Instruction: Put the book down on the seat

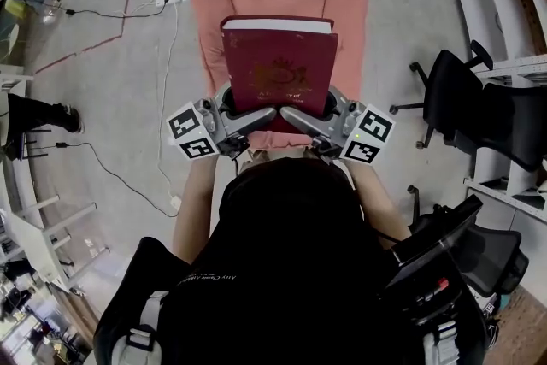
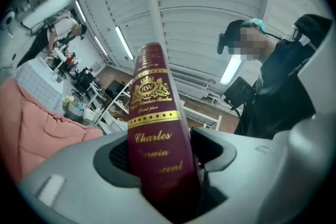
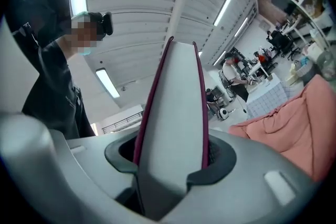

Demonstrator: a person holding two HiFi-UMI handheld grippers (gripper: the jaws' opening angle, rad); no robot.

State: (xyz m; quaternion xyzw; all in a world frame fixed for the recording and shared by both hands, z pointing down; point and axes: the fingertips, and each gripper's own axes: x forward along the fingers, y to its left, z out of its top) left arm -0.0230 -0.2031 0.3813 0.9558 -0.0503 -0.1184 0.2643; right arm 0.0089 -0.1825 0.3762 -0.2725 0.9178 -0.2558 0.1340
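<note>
A dark red hardback book with gold print stands upright in the air over a seat draped in pink cloth. My left gripper holds its lower left, my right gripper its lower right. In the left gripper view the gold-lettered spine sits between the jaws of the left gripper, leaning towards the left pad. In the right gripper view the white page edge fills the gap of the right gripper. The pink cloth shows beside both.
A black office chair stands right of the seat, with white shelving behind it. Cables and a power strip lie on the grey floor at left. A person's legs are at the far left.
</note>
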